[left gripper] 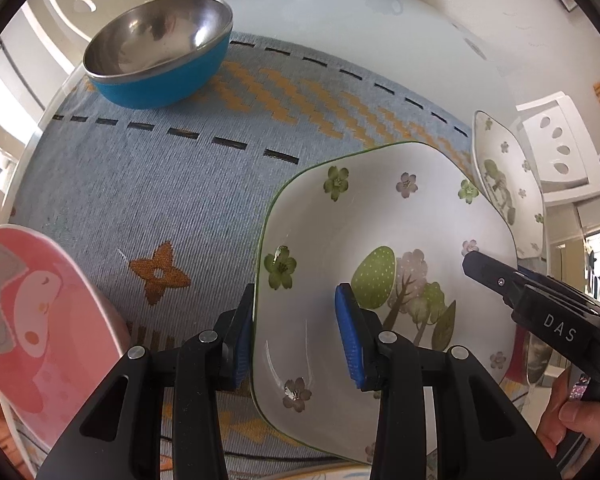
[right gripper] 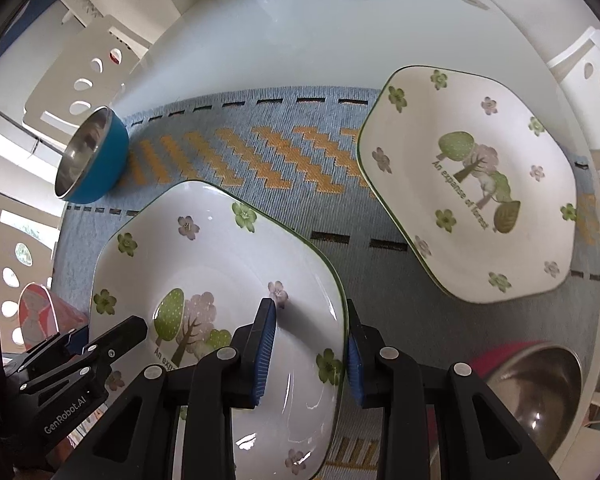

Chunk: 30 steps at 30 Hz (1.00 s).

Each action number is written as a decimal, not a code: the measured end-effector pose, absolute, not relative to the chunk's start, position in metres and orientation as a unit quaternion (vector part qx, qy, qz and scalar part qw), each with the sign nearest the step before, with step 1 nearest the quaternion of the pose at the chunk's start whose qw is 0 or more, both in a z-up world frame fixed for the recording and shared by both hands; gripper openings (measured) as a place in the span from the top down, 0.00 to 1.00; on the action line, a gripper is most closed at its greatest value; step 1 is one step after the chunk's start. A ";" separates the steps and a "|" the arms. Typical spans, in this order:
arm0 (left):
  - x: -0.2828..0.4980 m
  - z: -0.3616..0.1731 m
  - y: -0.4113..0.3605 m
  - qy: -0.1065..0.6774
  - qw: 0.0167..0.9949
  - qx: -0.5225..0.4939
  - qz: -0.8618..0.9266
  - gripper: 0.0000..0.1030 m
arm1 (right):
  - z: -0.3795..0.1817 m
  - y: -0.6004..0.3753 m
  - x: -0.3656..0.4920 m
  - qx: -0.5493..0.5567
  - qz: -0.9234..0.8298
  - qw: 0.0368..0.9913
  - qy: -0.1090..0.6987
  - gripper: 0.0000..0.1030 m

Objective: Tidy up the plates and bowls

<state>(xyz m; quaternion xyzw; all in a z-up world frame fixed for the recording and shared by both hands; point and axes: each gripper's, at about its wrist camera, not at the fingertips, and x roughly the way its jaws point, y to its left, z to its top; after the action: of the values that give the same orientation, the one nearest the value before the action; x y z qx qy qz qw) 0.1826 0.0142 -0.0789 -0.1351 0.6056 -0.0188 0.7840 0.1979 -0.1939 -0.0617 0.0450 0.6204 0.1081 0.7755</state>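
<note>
A square white dish with green and pink flowers and a tree picture is held over the blue woven mat by both grippers. My left gripper is shut on its left rim, one blue pad outside and one inside. On the opposite rim my right gripper is shut the same way. Each gripper shows in the other's view: the right gripper and the left gripper. A matching floral plate lies flat on the mat to the right.
A steel bowl with a blue outside sits at the mat's far left. A pink cartoon plate lies at the near left. A red-sided steel bowl is at the near right. White chairs ring the glass table.
</note>
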 end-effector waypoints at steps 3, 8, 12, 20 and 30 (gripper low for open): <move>0.175 -0.075 0.013 0.607 0.783 -0.132 -0.025 0.67 | -0.059 -0.198 0.191 0.060 0.104 0.775 0.620 0.70; 0.167 -0.071 0.009 0.605 0.785 -0.128 -0.035 0.67 | -0.051 -0.199 0.172 0.069 0.089 0.782 0.613 0.70; 0.155 -0.065 0.011 0.605 0.784 -0.130 -0.047 0.67 | -0.045 -0.202 0.155 0.082 0.079 0.786 0.608 0.70; 0.117 -0.057 0.013 0.595 0.792 -0.130 -0.037 0.67 | -0.037 -0.198 0.126 0.093 0.100 0.787 0.602 0.70; 0.056 -0.057 0.006 0.594 0.789 -0.158 -0.002 0.67 | -0.049 -0.201 0.077 0.084 0.150 0.767 0.619 0.70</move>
<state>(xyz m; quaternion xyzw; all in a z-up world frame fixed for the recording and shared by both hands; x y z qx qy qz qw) 0.0557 0.0060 -0.0569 -0.1577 0.5938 -0.0023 0.7890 0.0771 -0.2005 -0.0491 0.0841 0.6188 0.1496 0.7666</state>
